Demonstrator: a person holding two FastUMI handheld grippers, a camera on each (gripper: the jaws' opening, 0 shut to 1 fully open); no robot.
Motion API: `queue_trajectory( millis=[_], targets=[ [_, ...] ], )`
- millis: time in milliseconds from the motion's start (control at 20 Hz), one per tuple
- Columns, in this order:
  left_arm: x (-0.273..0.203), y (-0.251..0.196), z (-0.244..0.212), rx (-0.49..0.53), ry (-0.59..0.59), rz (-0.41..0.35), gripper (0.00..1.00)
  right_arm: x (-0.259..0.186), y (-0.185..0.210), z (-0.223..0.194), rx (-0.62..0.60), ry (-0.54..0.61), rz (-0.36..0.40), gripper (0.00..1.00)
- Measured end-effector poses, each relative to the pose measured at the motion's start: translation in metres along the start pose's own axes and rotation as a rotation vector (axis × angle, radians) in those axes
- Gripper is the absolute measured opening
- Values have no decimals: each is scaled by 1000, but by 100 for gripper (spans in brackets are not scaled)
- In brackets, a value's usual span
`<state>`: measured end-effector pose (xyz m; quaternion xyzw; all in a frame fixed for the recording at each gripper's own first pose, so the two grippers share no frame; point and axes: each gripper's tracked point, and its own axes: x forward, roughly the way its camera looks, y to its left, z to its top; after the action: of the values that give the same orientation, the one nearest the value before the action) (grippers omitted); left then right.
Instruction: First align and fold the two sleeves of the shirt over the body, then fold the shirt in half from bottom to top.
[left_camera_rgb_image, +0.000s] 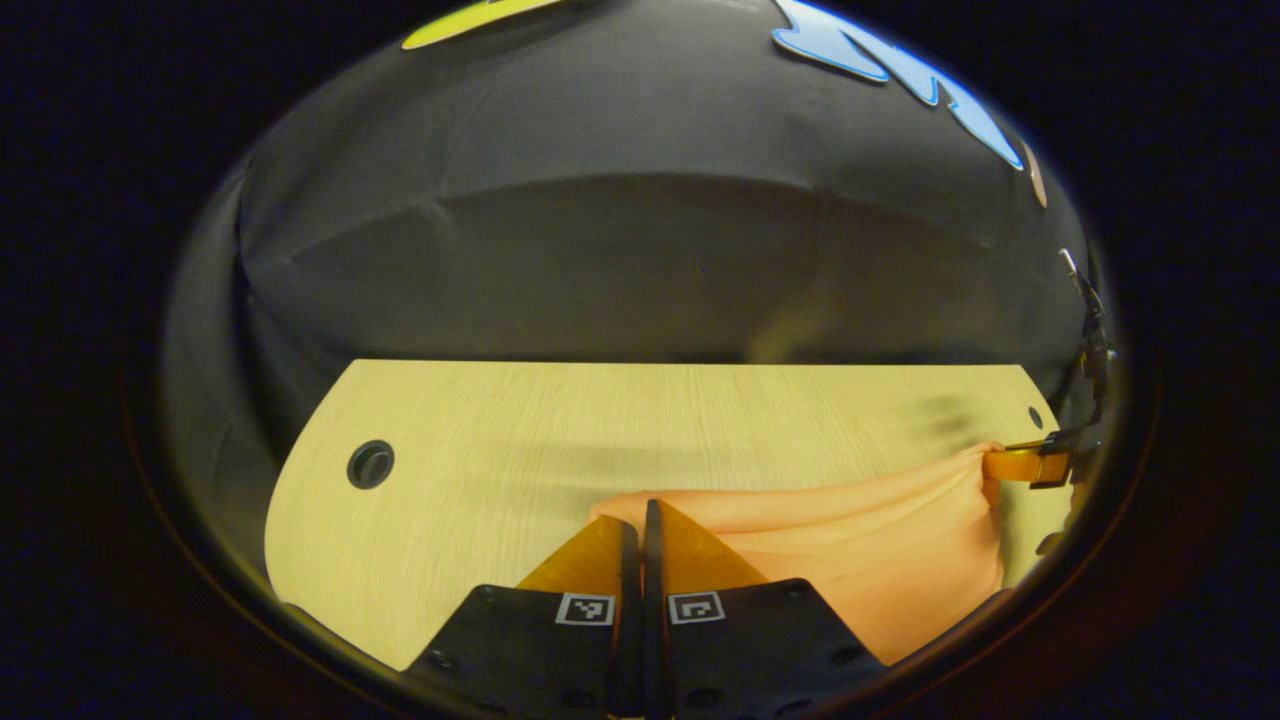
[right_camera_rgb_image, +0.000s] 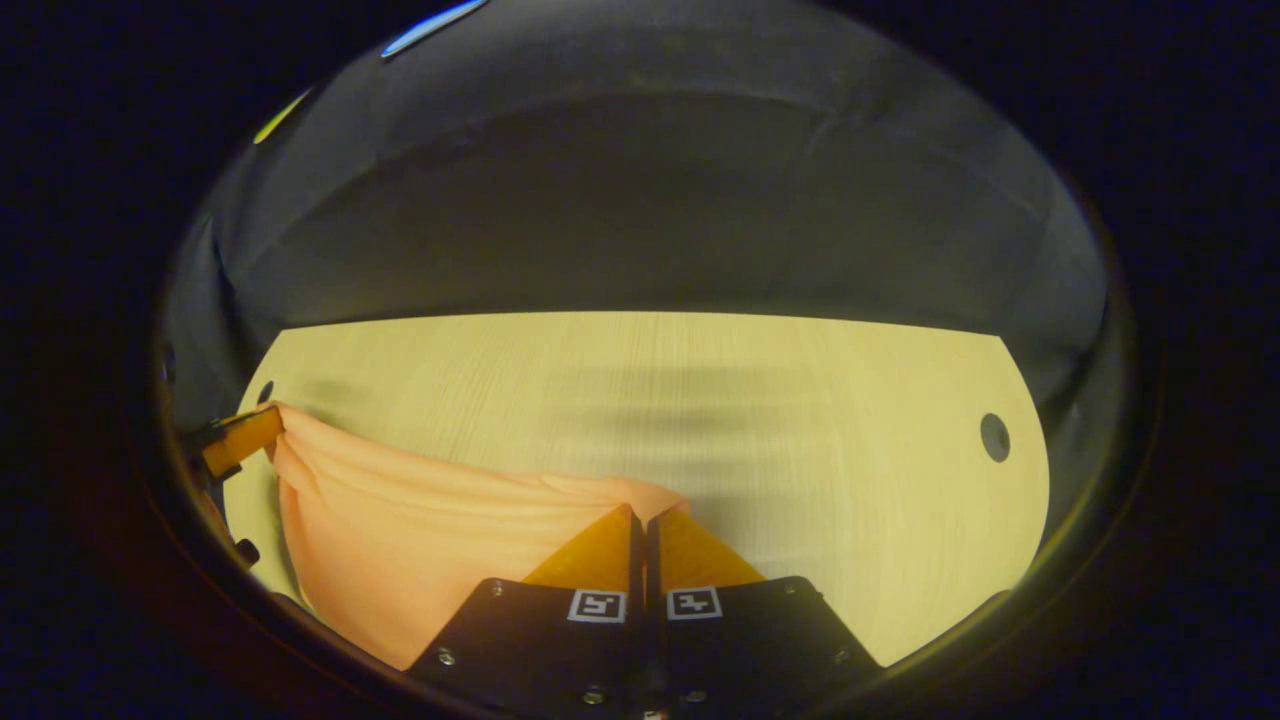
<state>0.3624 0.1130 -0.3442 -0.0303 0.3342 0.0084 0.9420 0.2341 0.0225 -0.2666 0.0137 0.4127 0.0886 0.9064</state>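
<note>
Peach-orange fabric shirt (left_camera_rgb_image: 880, 545) stretched above the pale wood-grain table (left_camera_rgb_image: 480, 440), left gripper (left_camera_rgb_image: 640, 512) pinching one corner, right gripper (right_camera_rgb_image: 640, 518) clamped on the other, cloth sagging between them

Cut off and hidden
The peach cloth shirt (left_camera_rgb_image: 880, 560) runs past the lower edge; both gripped corners hide between closed fingers.

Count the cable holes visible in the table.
2. In the left gripper view, one hole sits near the table's left end, another near its right end by the shirt. Cloth may hide more.
</note>
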Motion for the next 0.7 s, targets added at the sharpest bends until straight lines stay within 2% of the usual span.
queue_trajectory(
  millis=[250, 300, 350, 400, 450, 550, 700],
  targets=[
    [3, 5, -13, -21, 23, -1, 8, -2, 3, -1, -8, 13, -2, 1],
    [1, 6, -12, -23, 12, 8, 23, -1, 2, 0, -8, 12, -4, 5],
    [-1, 5, -8, -30, -4, 6, 27, 0, 0, -3, -6, 12, -5, 6],
    [-7, 4, -4, -34, -17, 3, 29, 0, -1, -3, -4, 13, -4, 11],
    [-13, 8, 0, -33, -25, -3, 36, 0, -1, -4, -3, 13, -8, 36],
    [-20, 12, 4, -28, -30, -5, 75, -4, -2, -2, -4, 8, -21, 40],
    [-29, 11, 5, -30, -44, -7, 69, -6, -3, -3, 9, -10, -27, 38]
  ],
)
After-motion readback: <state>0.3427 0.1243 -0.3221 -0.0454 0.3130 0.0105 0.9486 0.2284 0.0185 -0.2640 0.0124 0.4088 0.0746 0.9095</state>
